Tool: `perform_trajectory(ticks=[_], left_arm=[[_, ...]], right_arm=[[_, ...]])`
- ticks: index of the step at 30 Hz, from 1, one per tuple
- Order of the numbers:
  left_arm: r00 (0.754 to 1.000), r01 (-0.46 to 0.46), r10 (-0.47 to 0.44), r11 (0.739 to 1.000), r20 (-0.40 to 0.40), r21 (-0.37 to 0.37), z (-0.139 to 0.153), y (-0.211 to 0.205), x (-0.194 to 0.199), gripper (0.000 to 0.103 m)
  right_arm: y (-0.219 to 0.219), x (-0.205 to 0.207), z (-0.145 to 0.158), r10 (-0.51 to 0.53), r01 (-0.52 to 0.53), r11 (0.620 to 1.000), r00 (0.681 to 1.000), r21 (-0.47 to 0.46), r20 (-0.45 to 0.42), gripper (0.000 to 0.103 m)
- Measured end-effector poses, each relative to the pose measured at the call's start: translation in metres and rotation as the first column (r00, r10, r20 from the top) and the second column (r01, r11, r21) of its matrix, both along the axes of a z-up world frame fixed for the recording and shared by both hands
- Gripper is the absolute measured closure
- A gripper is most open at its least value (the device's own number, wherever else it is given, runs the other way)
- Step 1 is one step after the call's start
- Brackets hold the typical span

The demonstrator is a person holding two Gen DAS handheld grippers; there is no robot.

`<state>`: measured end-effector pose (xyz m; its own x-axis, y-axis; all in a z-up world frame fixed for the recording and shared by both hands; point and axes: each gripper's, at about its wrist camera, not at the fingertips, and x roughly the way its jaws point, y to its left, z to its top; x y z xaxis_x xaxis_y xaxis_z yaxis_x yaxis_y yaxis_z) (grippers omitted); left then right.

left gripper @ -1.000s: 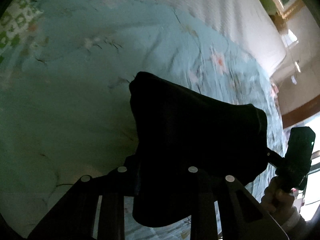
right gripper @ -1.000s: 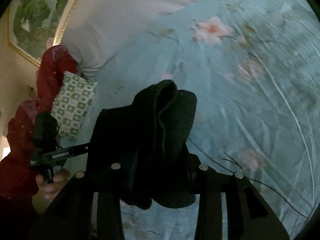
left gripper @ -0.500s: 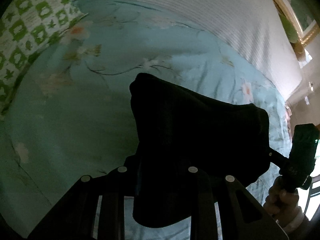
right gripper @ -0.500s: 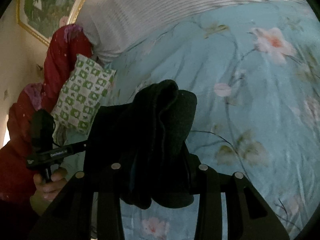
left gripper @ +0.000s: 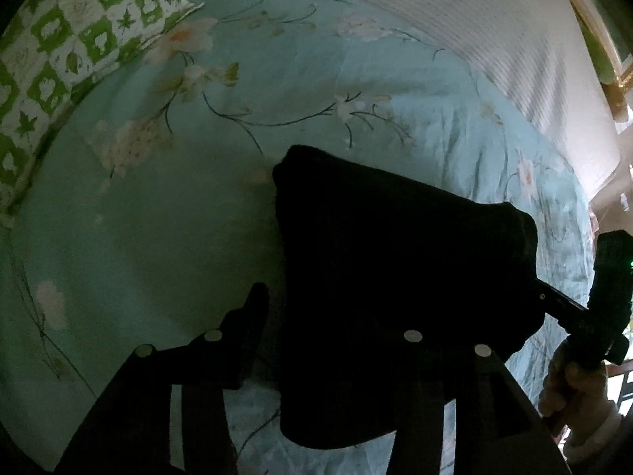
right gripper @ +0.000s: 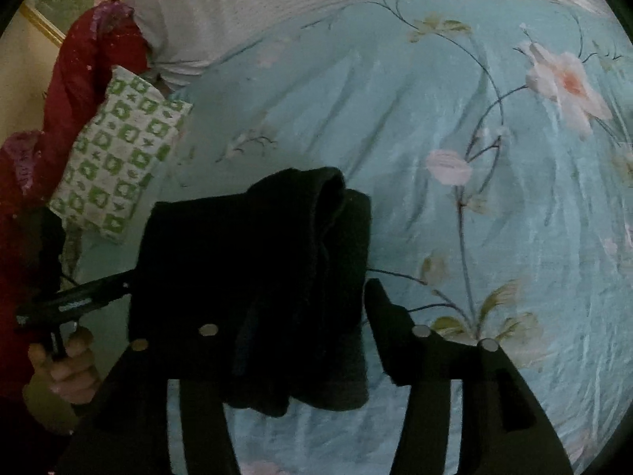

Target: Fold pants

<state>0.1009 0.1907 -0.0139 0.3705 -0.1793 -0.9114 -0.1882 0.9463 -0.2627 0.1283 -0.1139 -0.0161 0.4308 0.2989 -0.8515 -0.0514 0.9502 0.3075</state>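
folded black pants [left gripper: 395,277] on bedspread [left gripper: 158,217], both tools spread

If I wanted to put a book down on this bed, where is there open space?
The bedspread lies bare between the green checked pillow and the black pants, and more widely on the pants' other side, up to the striped white sheet. It is crowded near the pillow, where red cloth sits beside it.

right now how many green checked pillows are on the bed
1: the green checked pillow lies at the bedspread edge beyond the black pants; others may be out of view.
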Motion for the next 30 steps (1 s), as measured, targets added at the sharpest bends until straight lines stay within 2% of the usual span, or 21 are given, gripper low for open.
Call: perform_trajectory(ticks=[3, 7, 15, 22, 25, 30], left_arm=[[1.000, -0.003, 0.003, 1.000, -0.001, 0.013, -0.003, 0.001, 0.000, 0.047], [1.000, -0.025, 0.025, 0.999, -0.006, 0.032, -0.002, 0.000, 0.001, 0.035], [0.999, -0.044, 0.044, 0.998, 0.004, 0.044, 0.007, 0.000, -0.010, 0.035], [0.996, -0.069, 0.063, 0.990, 0.057, 0.123, 0.025, -0.001, -0.029, 0.030], [0.993, -0.089, 0.076, 0.984, 0.090, 0.154, 0.032, -0.005, -0.040, 0.030], [0.993, -0.075, 0.055, 0.975, 0.102, 0.207, 0.035, -0.017, -0.055, 0.029]], right_arm=[[-0.004, 0.000, -0.003, -0.004, 0.004, 1.000, 1.000, -0.003, 0.002, 0.039], [-0.008, -0.002, -0.004, -0.014, 0.014, 1.000, 1.000, 0.002, 0.006, 0.038], [-0.007, -0.010, 0.007, -0.033, 0.033, 0.999, 0.999, -0.026, 0.023, 0.037], [-0.007, -0.024, 0.022, -0.054, 0.054, 0.998, 0.997, -0.011, 0.058, 0.036], [0.000, -0.034, 0.029, -0.043, 0.047, 0.998, 0.995, -0.036, 0.092, 0.036], [0.011, -0.048, 0.036, -0.028, 0.037, 0.997, 0.989, -0.062, 0.144, 0.029]])
